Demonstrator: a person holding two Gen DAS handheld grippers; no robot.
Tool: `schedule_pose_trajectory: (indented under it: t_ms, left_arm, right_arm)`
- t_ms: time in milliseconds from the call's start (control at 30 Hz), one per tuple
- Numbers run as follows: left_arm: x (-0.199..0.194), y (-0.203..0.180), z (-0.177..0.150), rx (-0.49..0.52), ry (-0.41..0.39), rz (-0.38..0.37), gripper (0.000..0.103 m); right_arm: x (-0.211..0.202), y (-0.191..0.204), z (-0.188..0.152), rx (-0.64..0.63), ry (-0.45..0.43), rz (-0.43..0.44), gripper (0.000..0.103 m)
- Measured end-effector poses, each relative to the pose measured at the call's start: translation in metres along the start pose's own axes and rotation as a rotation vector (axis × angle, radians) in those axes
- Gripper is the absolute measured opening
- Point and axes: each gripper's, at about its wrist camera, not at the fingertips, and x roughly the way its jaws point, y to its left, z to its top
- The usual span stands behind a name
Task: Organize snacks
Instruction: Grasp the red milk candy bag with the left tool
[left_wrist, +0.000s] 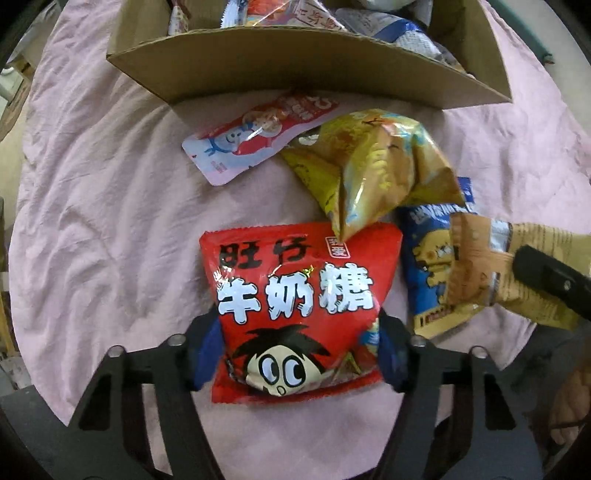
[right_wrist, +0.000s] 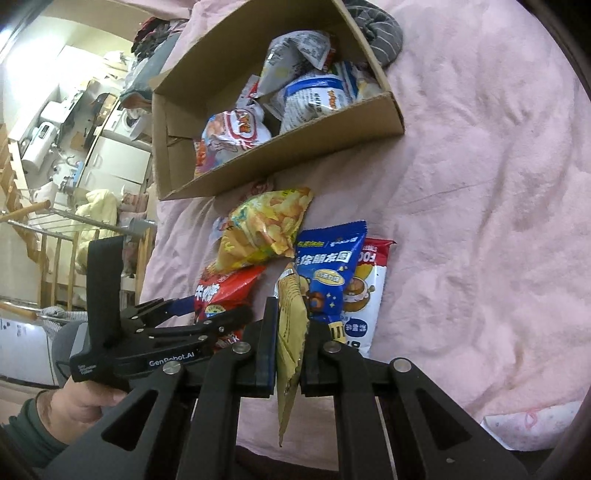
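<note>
A red milk-candy bag (left_wrist: 295, 295) lies on the pink blanket (left_wrist: 110, 184). My left gripper (left_wrist: 297, 332) points down over it, and its blue pads (left_wrist: 207, 350) press on the bag's two sides. The right wrist view shows that same gripper (right_wrist: 210, 310) around the red bag (right_wrist: 225, 288). My right gripper (right_wrist: 291, 321) is shut on a tan snack packet (right_wrist: 291, 332), held edge-on above the blanket. That packet (left_wrist: 476, 266) shows at the right of the left wrist view, in the black fingers of the right gripper (left_wrist: 546, 277).
An open cardboard box (left_wrist: 295, 66) (right_wrist: 295, 147) with several snack bags stands just beyond the pile. A yellow chip bag (left_wrist: 369, 166), a blue bag (left_wrist: 424, 266), a white-and-red pouch (left_wrist: 258, 136) and a white bag (right_wrist: 369, 295) lie loose. A hand (right_wrist: 74, 402) holds the left gripper.
</note>
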Motion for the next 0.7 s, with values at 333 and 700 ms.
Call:
schedule_pose_trajectory:
  t_ms: [333, 700]
  left_arm:
    - [-0.049, 0.014, -0.022, 0.013, -0.115, 0.021, 0.056]
    - [-0.104, 0.037, -0.011, -0.031, -0.278, 0.069, 0.056]
  right_arm:
    - [-0.010, 0.026, -0.004, -0.101, -0.034, 0.104, 0.009]
    - [-0.036, 0.048, 0.000, -0.162, -0.175, 0.152, 0.009]
